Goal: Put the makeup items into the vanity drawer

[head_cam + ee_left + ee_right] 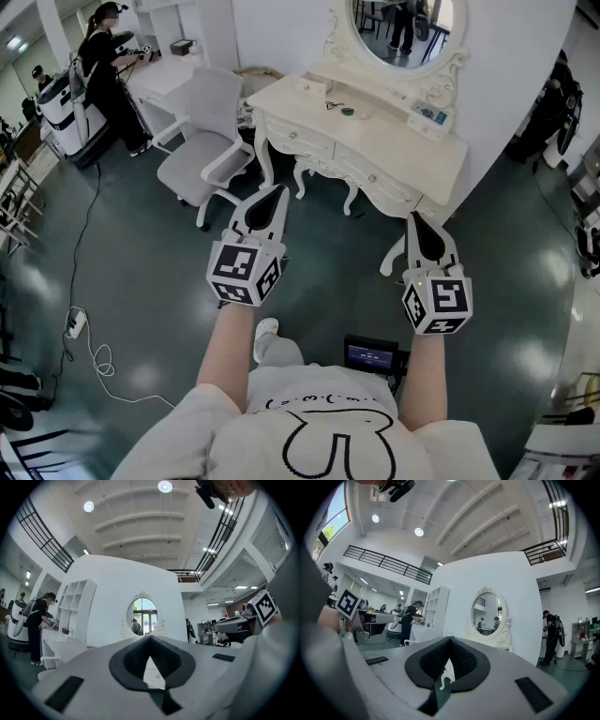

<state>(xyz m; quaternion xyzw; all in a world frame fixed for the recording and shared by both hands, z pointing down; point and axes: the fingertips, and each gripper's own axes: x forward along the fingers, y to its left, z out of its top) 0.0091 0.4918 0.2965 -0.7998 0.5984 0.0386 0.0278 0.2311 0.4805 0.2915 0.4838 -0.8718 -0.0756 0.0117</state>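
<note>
Cream vanity (394, 138): stands well ahead of both grippers, with oval mirror (403, 28) upright at the back of its top.
Vanity drawer (375, 175): shut, front flush with the frame.
Makeup items (348, 111): small dark pieces lying on the vanity top just below the mirror; too small to tell apart.
Left gripper (277, 194): held level, jaws closed tip to tip, nothing between them.
Right gripper (413, 218): held level, jaws together, empty.
White chair (208, 141): left of the vanity, near its corner.

Two claws (277, 191) (413, 218), one vanity (394, 142), one oval mirror (398, 23), one white chair (212, 101).
</note>
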